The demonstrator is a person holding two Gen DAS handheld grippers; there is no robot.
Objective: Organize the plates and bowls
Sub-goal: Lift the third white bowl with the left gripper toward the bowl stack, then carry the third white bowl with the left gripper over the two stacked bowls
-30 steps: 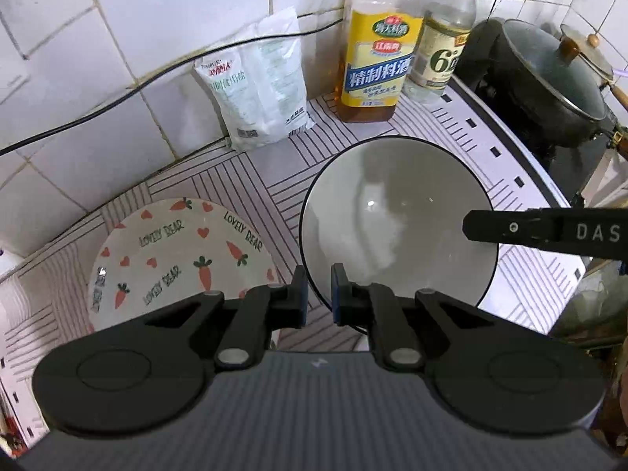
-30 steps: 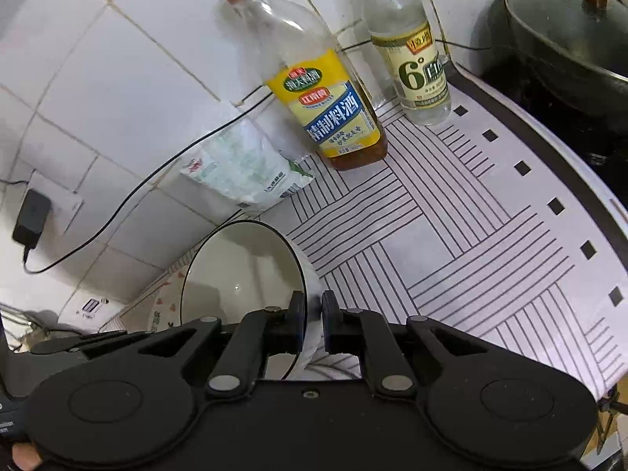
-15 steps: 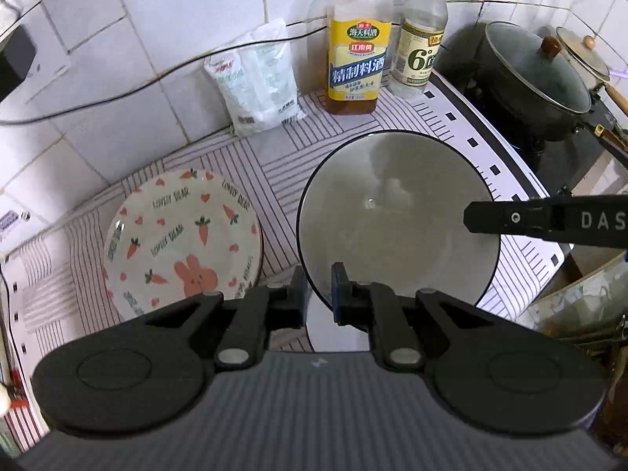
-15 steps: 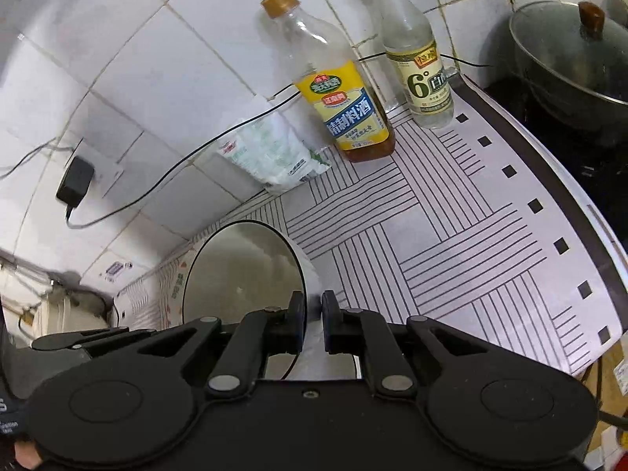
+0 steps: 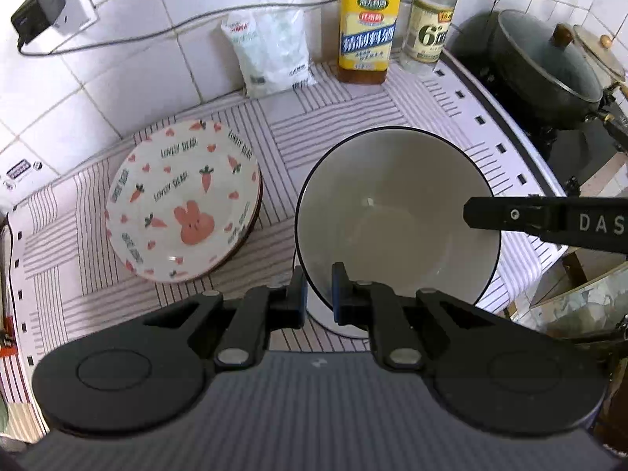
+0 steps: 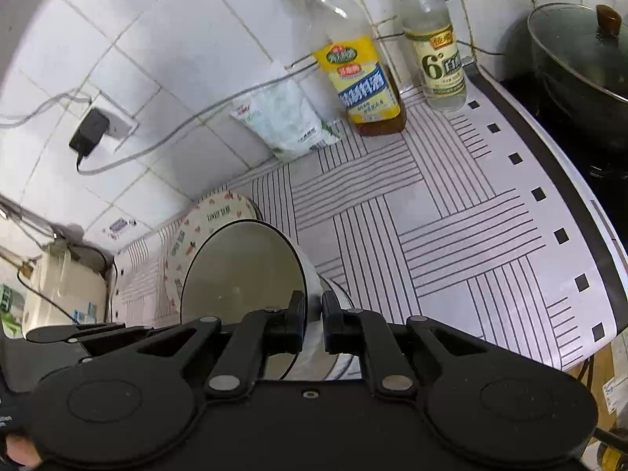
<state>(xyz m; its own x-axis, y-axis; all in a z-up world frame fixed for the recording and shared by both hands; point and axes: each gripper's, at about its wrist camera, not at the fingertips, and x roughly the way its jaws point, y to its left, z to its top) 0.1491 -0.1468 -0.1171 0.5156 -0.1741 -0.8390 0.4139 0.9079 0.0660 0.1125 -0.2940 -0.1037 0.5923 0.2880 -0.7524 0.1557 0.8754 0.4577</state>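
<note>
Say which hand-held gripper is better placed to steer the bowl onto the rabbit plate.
Probably left: both grip the bowl rim, but the left hand-held gripper pinches the side nearer the rabbit plate; the right hand-held gripper holds the far side.

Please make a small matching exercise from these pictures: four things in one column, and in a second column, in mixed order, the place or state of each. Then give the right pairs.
Things
1. white bowl
2. rabbit plate
3. dark pot
4. white packet

Places or states
A. leans on the tiled wall
B. stands on the stove with its lid on
C. held by its rim in both grippers
D. lies on the striped mat, left of the bowl

Pairs: 1-C, 2-D, 3-B, 4-A
</note>
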